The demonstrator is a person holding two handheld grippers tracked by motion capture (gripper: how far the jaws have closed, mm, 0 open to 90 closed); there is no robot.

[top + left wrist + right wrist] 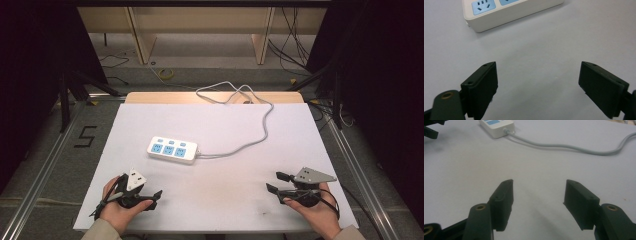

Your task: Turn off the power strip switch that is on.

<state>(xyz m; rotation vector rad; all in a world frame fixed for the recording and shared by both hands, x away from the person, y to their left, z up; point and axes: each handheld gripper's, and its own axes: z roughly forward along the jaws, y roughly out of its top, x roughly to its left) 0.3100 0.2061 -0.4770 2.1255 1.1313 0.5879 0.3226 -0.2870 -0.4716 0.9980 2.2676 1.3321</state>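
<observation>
Resting low on the white surface (300,130), both grippers sit at the near edge with nothing between their jaws. The left gripper (150,199) is at about 7 o'clock on the surface and the right gripper (275,182) at about 4 o'clock; each has its jaws spread wide and empty, as the left gripper view (537,82) and the right gripper view (537,200) both show over bare sheet.

The power strip (172,150) lies a little left of the middle of the surface. From the left gripper it is near, at roughly 1 o'clock; from the right gripper it is well apart, at roughly 10 o'clock. Its long axis runs nearly across the surface, slightly skewed, so its left end sits a touch farther away than its right end. I judge the left hand (117,210) the nearer one for a reach, which would meet the strip's long near side.

Its grey cable (260,135) leaves the right end, sweeps toward 2 o'clock and loops off the far edge. Nothing stands between either gripper and the strip; the cable lies across the right gripper's likely path.
</observation>
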